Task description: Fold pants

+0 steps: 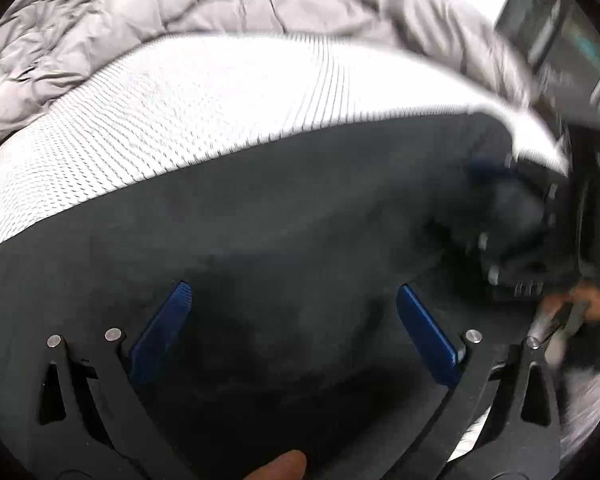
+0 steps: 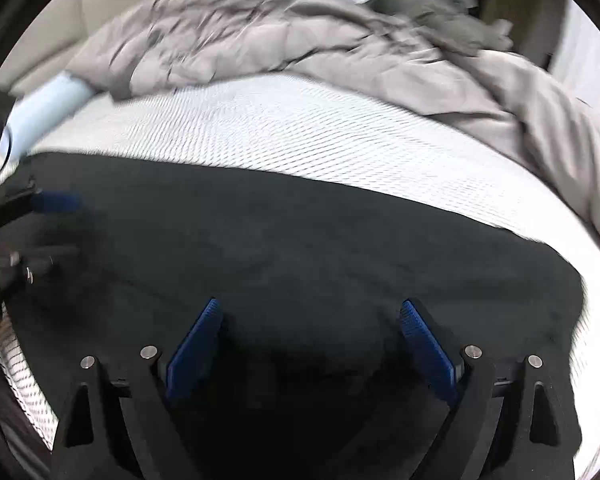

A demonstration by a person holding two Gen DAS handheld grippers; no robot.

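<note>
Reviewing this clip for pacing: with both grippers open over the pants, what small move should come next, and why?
Probably lower the left gripper and right gripper onto the dark pants and pinch an edge: both sets of jaws stand wide apart, holding nothing, and the pants lie flat on the white mattress.

left wrist: close, looking down over pants | right wrist: same, from opposite end | shared: mattress

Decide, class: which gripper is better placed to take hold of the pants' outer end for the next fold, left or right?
Probably the right gripper. Its jaws stand open over the black pants, whose far end shows close on its right against the white mattress. The left gripper, also open, sits over mid-fabric.
</note>
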